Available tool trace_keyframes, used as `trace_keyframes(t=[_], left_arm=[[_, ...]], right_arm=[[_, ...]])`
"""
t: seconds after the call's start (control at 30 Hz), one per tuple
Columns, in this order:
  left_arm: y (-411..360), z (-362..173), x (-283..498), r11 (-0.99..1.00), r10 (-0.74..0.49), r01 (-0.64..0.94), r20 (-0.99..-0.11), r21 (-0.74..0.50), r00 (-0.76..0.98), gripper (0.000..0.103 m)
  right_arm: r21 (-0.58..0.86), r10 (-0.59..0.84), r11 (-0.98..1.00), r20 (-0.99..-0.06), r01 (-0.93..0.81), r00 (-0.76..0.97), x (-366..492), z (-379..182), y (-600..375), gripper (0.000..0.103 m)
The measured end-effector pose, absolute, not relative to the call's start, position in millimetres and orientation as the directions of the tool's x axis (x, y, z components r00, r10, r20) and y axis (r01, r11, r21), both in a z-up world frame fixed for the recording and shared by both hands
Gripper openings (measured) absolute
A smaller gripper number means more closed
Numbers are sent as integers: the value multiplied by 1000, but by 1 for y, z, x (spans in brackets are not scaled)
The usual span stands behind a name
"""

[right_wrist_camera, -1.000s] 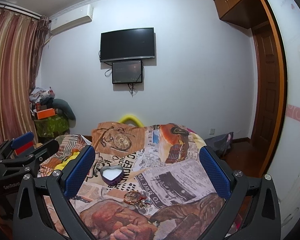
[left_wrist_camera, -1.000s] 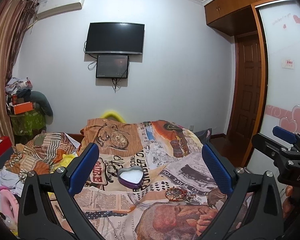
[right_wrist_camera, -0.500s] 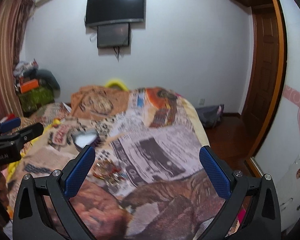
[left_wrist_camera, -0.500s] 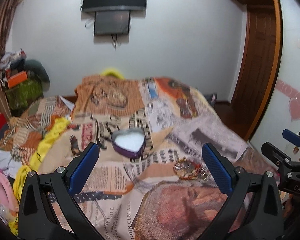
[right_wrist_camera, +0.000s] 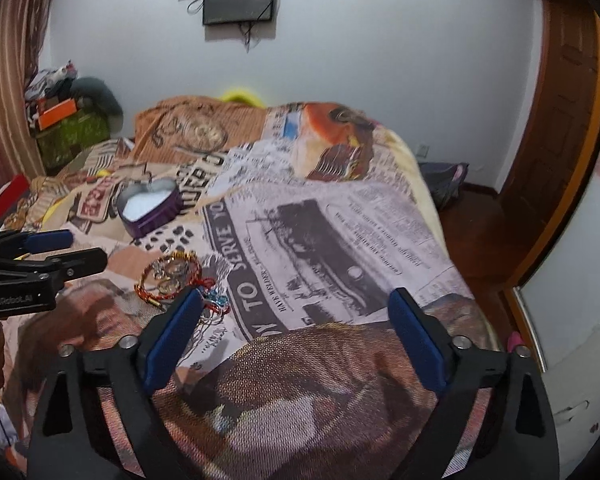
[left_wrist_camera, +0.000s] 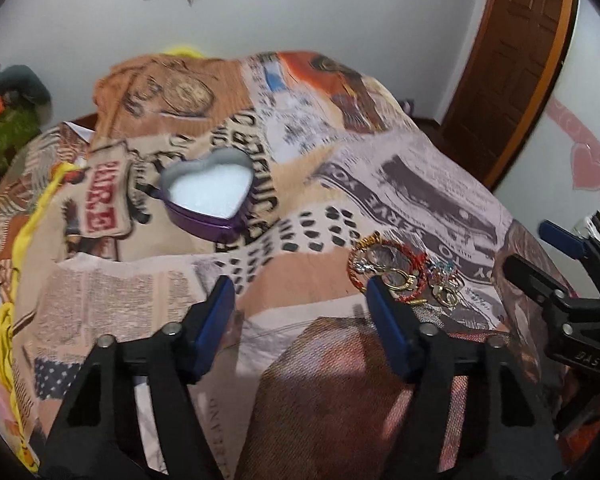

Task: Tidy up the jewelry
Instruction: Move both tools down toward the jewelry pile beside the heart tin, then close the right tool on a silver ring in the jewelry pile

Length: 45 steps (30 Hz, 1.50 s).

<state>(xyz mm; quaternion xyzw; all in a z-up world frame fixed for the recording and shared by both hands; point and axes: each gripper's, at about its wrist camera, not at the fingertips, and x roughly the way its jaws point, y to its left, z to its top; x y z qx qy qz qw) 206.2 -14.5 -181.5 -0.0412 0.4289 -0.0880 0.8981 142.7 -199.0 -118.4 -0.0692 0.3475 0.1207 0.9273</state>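
I have both claws over the bed [right_wrist_camera: 340,240], and both stand released with nothing between their pads. The jewelry pile [left_wrist_camera: 404,276], a tangle of red-and-gold bangles and small rings, lies on the printed bedspread toward the bed's right edge, apart from the heart-shaped tin [left_wrist_camera: 208,196], which sits open farther up the bed and to the left of the pile.

The relation that matters: my left gripper [left_wrist_camera: 300,304] is the nearer one. The pile sits just ahead of its right fingertip, so the claw centre is off to the left of the target. From my right gripper [right_wrist_camera: 292,320] the pile [right_wrist_camera: 172,276] lies ahead and left, just beyond its left fingertip.

The big bangle lies flat with no clear long axis. I judge the left claw needs a small shift rightward before closing on its rim, then a carry up-left to the tin.
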Motion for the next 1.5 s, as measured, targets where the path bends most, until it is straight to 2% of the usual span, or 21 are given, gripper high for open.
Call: trace_keyframes(t=[0.2, 0.37, 0.53, 0.67, 0.8, 1.03, 1.23, 1.5], left_arm=[[-23, -193, 226, 959, -281, 173, -803, -223, 525, 38], [-25, -194, 234, 950, -313, 174, -809, -261, 498, 37], [-28, -192, 242, 949, -313, 182, -816, -256, 486, 27], [-34, -189, 241, 952, -298, 212, -815, -219, 497, 13], [-44, -185, 236, 941, -321, 265, -806, -212, 496, 7], [-49, -193, 243, 941, -313, 269, -821, -203, 477, 7], [-41, -199, 253, 936, -336, 254, -827, -243, 451, 7], [-50, -198, 259, 931, -333, 294, -832, -216, 443, 7]], right_arm=[[-9, 230, 946, -689, -325, 687, 155, -126, -194, 71], [22, 259, 937, -713, -349, 651, 162, -132, -192, 61], [33, 270, 933, -720, -357, 639, 164, -135, -192, 61], [43, 277, 933, -719, -358, 637, 164, -135, -193, 61], [61, 287, 933, -719, -353, 634, 167, -136, -195, 61], [77, 301, 930, -719, -359, 627, 168, -138, -194, 61], [86, 308, 929, -717, -359, 625, 166, -139, -194, 61], [113, 328, 923, -731, -368, 598, 169, -141, -195, 61]])
